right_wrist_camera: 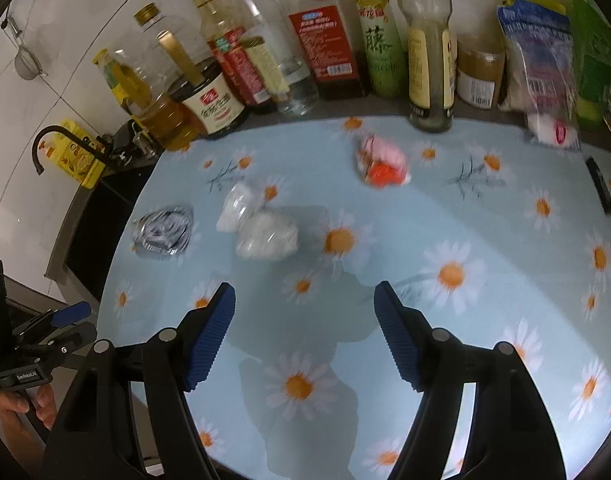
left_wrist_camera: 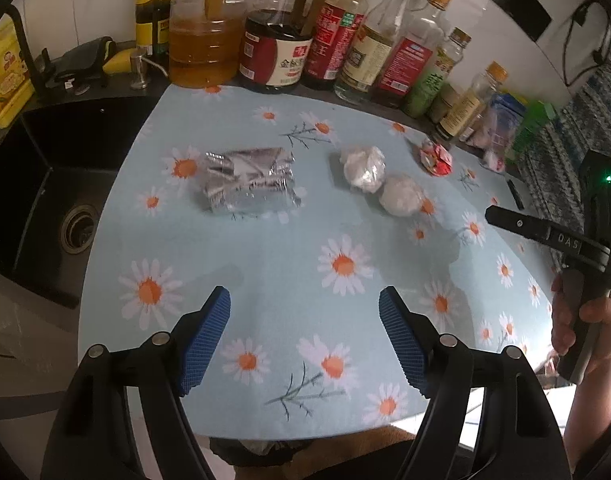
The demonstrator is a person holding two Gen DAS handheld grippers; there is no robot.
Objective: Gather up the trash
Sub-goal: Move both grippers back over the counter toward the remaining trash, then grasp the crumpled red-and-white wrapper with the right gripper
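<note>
On the daisy-print tablecloth lie a crumpled silver foil wrapper, two white crumpled paper balls and a red-and-pink wrapper. My left gripper hovers open over the near cloth, nothing between its blue pads. The right wrist view shows the same trash: foil wrapper, white balls and red-and-pink wrapper. My right gripper is open and empty above the cloth. A hand holds the right tool at the right edge of the left wrist view.
A row of oil, sauce and vinegar bottles lines the back of the counter. A black sink with a faucet lies left of the cloth. Packets stand at the back right. A small black object lies on the right.
</note>
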